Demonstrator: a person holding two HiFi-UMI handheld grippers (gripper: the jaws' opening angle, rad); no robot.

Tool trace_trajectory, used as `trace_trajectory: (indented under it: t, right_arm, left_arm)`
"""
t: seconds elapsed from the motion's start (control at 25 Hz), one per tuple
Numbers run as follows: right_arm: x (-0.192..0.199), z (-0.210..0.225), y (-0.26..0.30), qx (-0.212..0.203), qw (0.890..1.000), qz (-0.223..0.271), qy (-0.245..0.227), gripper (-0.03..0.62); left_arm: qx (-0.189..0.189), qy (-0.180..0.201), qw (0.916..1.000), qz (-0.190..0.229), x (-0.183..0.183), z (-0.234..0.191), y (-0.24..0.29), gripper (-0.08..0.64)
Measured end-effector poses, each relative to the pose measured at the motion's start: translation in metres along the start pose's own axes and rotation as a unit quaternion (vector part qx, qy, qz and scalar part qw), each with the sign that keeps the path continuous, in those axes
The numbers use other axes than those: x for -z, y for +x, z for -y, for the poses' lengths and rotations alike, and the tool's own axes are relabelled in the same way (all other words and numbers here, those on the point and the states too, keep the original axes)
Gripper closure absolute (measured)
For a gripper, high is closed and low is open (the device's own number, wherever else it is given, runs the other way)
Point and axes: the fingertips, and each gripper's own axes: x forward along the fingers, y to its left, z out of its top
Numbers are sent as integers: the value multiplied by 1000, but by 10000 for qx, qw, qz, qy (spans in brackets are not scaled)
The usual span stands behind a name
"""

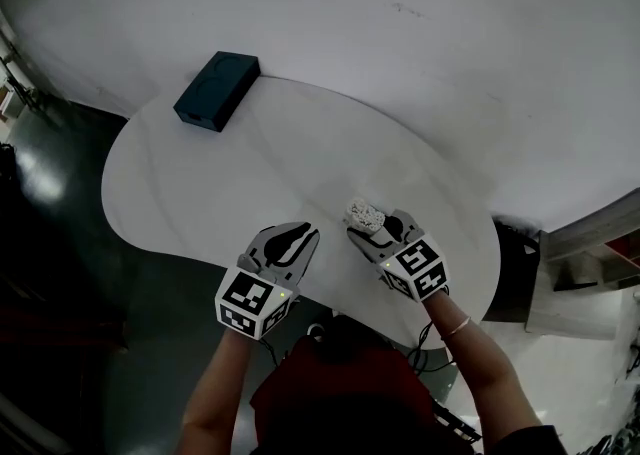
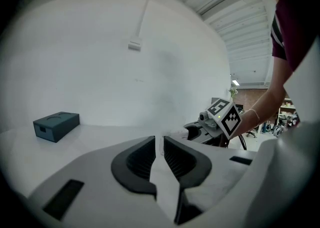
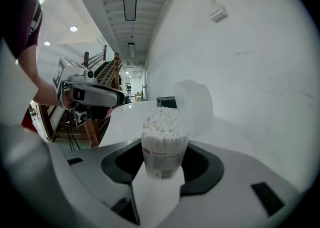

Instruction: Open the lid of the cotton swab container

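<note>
We grip cotton swab container [image 3: 161,154] in right tool [image 3: 162,164]: upright, long axis vertical, swabs [image 3: 163,121] pointing up, lid [image 3: 196,105] flipped open on far side. Our left tool [image 2: 159,156] nearly closed, narrow gap, empty.

Right tongs [image 3: 162,171] clamped on the cotton swab container [image 3: 162,147], clear lid [image 3: 198,105] flipped back, white swabs packed to the top, dark box [image 3: 166,102] beyond on the tabletop [image 3: 125,122].

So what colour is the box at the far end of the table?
Dark teal-blue box, plain with no pattern; clearest in the left gripper view.
</note>
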Motion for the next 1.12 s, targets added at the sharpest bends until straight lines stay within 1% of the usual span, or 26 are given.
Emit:
trace_trajectory:
  t: [0.24, 0.36, 0.44, 0.8, 1.12]
  right_arm:
    - [0, 41, 11, 410, 9991, -18, 112, 370]
    - [6, 55, 18, 581, 9981, -86, 173, 370]
    - [10, 63, 22, 672, 9975, -136, 177, 370]
    - [23, 88, 43, 942, 9949, -316, 183, 370]
    - [31, 94, 53, 940, 9941, -489, 223, 370]
  left_arm:
    - [-236, -332, 9992, 51, 8, -15, 13, 491]
    - [-275, -599, 9978, 18, 17, -19, 18, 502]
    - [-275, -695, 9972, -32, 22, -20, 21, 506]
    - [-205, -861, 9960, -103, 29, -28, 34, 512]
    - [-193, -943, 9953, -135, 32, -32, 45, 512]
